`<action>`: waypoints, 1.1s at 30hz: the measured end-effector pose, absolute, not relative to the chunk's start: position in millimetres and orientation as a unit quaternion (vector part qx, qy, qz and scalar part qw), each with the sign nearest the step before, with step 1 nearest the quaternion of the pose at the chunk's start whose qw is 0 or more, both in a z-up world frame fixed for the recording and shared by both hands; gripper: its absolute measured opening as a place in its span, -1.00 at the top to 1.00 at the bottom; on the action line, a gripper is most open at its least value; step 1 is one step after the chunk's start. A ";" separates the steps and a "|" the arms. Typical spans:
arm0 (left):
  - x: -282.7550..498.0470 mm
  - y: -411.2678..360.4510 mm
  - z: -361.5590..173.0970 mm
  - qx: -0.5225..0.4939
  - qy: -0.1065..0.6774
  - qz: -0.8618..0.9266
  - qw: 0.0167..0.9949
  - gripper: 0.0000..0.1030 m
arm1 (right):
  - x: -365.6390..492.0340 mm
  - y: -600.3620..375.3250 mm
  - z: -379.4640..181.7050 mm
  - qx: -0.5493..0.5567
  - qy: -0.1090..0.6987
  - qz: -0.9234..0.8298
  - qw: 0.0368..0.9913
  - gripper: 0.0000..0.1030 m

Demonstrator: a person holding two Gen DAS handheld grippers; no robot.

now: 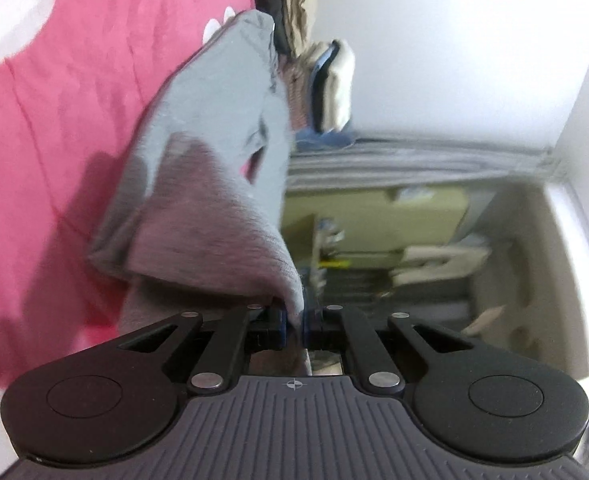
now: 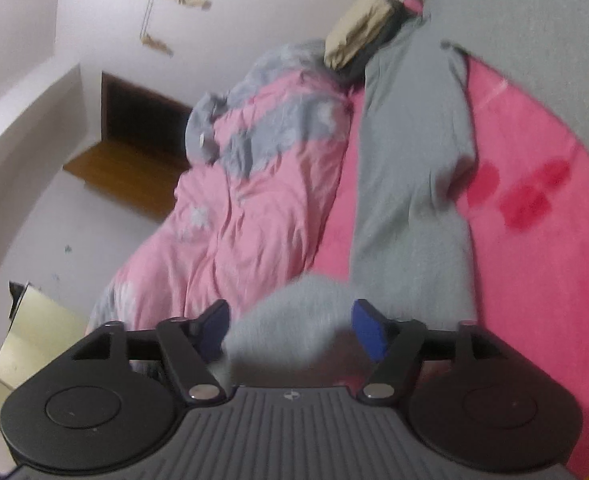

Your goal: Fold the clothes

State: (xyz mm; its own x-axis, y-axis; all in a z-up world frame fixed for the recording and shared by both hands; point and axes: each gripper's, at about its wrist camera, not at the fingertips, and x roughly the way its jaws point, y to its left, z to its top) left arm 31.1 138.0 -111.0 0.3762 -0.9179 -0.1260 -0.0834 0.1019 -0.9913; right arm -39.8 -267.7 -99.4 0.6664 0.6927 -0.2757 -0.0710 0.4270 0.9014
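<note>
A grey garment [image 1: 214,128] lies stretched over the pink bedspread [image 1: 54,120], and one corner of it is lifted. My left gripper [image 1: 293,320] is shut on that lifted edge, the cloth pinched between its blue pads. In the right wrist view the same grey garment [image 2: 410,160] runs up the bed, and a fold of it bulges between my fingers. My right gripper [image 2: 290,326] stands open, its blue pads [image 2: 368,330] wide apart on either side of the grey fold.
A crumpled pink and grey quilt [image 2: 254,200] is heaped at the left of the bed. A pile of clothes [image 1: 326,80] sits at the bed's far end against a white wall. Beside the bed are a yellow cabinet [image 1: 374,220] and a wooden shelf [image 2: 126,168].
</note>
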 end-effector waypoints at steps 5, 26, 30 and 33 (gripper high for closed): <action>35.1 127.7 -110.8 -0.610 0.427 -0.328 0.582 0.90 | -64.1 -240.8 -92.4 0.433 0.341 0.267 0.791 -0.65; 62.7 83.1 -104.9 -0.570 0.443 -0.351 0.597 0.44 | -63.8 -190.4 -64.5 0.202 0.324 0.185 0.906 0.84; 78.2 87.0 -101.3 -0.553 0.437 -0.339 0.624 0.15 | -42.1 -230.6 -63.3 0.244 0.321 0.147 0.903 0.85; 79.4 94.5 -93.8 -0.538 0.413 -0.345 0.649 0.01 | -21.3 -257.4 -68.1 0.286 0.328 0.127 0.891 0.85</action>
